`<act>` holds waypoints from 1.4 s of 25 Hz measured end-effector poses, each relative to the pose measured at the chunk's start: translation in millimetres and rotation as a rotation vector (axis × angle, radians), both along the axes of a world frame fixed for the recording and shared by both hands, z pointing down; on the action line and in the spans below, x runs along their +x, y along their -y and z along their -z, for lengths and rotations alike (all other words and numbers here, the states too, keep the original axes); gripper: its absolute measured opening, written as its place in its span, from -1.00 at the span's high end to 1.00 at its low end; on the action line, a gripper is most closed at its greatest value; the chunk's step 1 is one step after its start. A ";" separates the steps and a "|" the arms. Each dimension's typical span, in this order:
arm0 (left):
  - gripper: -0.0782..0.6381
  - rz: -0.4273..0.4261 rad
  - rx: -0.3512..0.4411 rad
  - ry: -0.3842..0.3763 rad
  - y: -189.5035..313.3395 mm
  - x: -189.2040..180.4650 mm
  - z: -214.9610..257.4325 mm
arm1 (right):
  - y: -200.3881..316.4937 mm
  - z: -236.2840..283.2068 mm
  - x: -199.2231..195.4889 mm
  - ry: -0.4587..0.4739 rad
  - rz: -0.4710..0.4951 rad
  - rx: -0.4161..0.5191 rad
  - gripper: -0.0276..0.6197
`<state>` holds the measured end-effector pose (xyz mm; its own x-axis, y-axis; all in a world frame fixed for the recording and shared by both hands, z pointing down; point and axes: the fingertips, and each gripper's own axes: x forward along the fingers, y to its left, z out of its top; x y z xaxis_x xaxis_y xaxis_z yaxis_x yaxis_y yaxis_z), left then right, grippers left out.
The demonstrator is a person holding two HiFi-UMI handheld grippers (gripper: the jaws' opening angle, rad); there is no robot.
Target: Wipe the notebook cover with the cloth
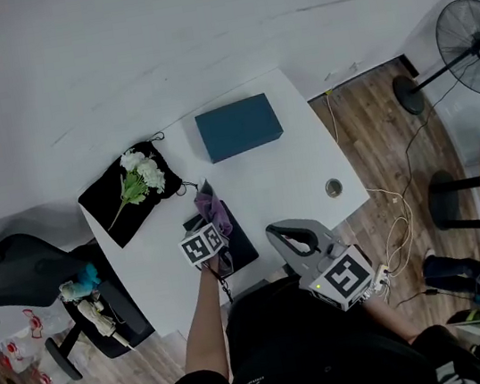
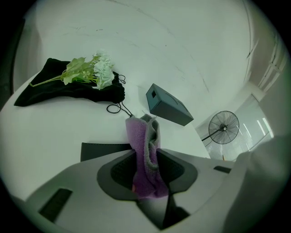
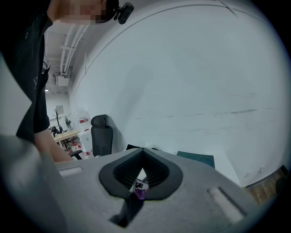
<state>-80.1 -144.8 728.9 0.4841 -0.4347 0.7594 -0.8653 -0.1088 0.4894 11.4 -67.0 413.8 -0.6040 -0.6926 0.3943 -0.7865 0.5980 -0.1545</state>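
Note:
A purple cloth (image 2: 146, 150) with a grey side is pinched between the jaws of my left gripper (image 2: 146, 154) and sticks out past them. In the head view that gripper (image 1: 212, 224) holds the cloth (image 1: 211, 206) over the far end of a dark notebook (image 1: 241, 242), which lies flat near the table's front edge. The notebook (image 2: 102, 150) shows just left of the jaws in the left gripper view. My right gripper (image 1: 284, 230) hovers to the notebook's right, over the table's front edge, jaws together and nothing between them (image 3: 143, 151).
On the white table (image 1: 299, 168) lie a teal box (image 1: 239, 126) at the back, a black bag (image 1: 116, 206) with white flowers (image 1: 140, 175) at the left and a small round object (image 1: 334, 187) at the right. A fan (image 1: 470, 46) and an office chair (image 1: 17, 267) stand on the floor.

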 end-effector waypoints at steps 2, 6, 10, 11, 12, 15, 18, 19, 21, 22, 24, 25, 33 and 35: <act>0.42 0.004 0.002 -0.001 -0.5 -2.3 0.0 | -0.2 0.7 -1.2 -0.005 0.000 -0.001 0.90; 0.42 0.017 0.007 0.002 -1.9 -10.2 0.9 | -0.1 1.6 -3.0 -0.012 0.006 0.005 0.90; 0.42 0.041 0.009 0.007 -2.4 -21.8 1.4 | -1.8 -1.7 -1.6 -0.010 0.008 0.002 0.90; 0.42 0.047 0.010 0.007 -2.2 -24.9 1.2 | -0.3 -0.7 -1.6 -0.011 0.004 0.000 0.90; 0.42 0.053 0.010 0.006 -2.5 -28.0 1.1 | 0.8 0.4 -2.0 -0.013 0.002 -0.002 0.90; 0.42 0.066 0.011 0.003 -4.9 -34.5 1.3 | -2.0 0.1 -2.6 -0.013 0.006 -0.001 0.90; 0.42 0.072 0.012 0.004 -5.5 -37.9 1.2 | -1.6 -0.5 -0.9 -0.028 -0.005 -0.010 0.90; 0.42 0.074 0.011 0.005 -5.6 -39.0 0.9 | -1.4 -0.7 -1.4 -0.026 -0.004 -0.008 0.90; 0.42 0.075 0.011 0.008 -5.7 -41.6 0.5 | -3.0 -1.9 -4.6 -0.008 0.012 0.005 0.90; 0.42 0.076 0.012 0.011 -5.7 -43.0 0.8 | -3.6 -2.2 -5.9 -0.003 0.018 0.008 0.90; 0.42 0.078 0.014 0.015 -6.2 -45.9 1.7 | -3.3 -1.8 -6.3 -0.011 0.015 0.001 0.90; 0.42 0.081 0.014 0.015 -6.8 -47.9 2.2 | -3.3 -1.5 -6.7 -0.015 0.014 0.000 0.90; 0.42 0.114 0.021 0.021 -8.8 -63.5 3.0 | -4.5 -2.8 -9.9 -0.027 0.018 -0.002 0.90; 0.42 0.122 0.021 0.022 -8.9 -67.3 3.0 | -5.7 -3.6 -12.3 -0.028 0.025 -0.006 0.90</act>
